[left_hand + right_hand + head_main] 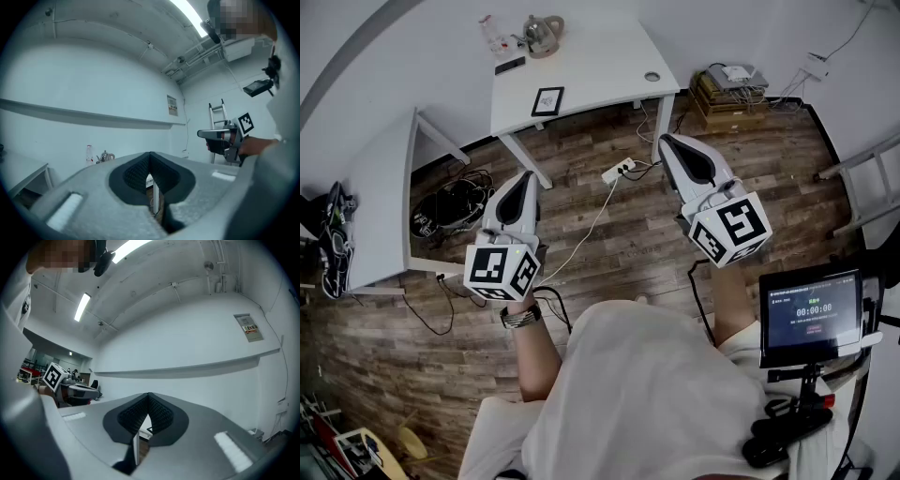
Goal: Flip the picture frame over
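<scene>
A small black picture frame [547, 100] lies flat on the white table [600, 66] at the far side of the room. Both grippers are held level in the air, well short of the table and apart from the frame. My left gripper [524, 178] is shut with nothing between its jaws; in its own view the tips [150, 155] meet. My right gripper [671, 142] is also shut and empty, its tips [149, 396] closed together. Each gripper shows in the other's view: the right gripper [220, 138] and the left gripper [77, 391].
A kettle [543, 34], a bottle [487, 32] and a flat black item [509, 65] share the table. A second white table [382, 192] stands left. A power strip [619, 171] and cables lie on the wood floor; boxes [727, 97] far right; a screen [811, 315] near right.
</scene>
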The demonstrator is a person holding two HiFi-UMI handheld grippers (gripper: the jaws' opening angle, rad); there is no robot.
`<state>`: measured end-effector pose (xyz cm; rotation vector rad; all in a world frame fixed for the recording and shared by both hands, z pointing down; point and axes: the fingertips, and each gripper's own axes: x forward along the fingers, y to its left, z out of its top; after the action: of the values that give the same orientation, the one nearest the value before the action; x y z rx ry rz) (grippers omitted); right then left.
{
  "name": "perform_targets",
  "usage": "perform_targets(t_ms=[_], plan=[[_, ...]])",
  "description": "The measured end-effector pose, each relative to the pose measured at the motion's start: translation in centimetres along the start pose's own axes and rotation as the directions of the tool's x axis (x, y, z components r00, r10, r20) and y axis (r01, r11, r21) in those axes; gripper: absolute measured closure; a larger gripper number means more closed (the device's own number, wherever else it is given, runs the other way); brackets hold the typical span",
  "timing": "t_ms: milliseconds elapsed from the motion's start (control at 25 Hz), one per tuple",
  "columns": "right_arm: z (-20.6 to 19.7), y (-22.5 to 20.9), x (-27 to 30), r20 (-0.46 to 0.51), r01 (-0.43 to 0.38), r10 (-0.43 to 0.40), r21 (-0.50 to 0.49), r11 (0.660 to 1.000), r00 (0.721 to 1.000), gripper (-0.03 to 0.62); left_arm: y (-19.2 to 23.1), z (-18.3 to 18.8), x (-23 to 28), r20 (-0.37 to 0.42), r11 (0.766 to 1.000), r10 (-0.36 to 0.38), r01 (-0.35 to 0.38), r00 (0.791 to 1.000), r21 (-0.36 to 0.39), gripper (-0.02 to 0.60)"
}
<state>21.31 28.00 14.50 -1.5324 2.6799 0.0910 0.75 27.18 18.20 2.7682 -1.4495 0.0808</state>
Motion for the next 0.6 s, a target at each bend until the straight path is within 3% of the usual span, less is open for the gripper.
perform_targets(t_ms=[600], plan=[[-0.2, 1.7, -0.6, 0.019, -0.119, 0.12, -0.025, 0.993, 0.993, 0.592, -2.7, -1.7, -0.8, -0.014, 0.999, 0.023, -0.023, 1.0, 0.027, 0.58]])
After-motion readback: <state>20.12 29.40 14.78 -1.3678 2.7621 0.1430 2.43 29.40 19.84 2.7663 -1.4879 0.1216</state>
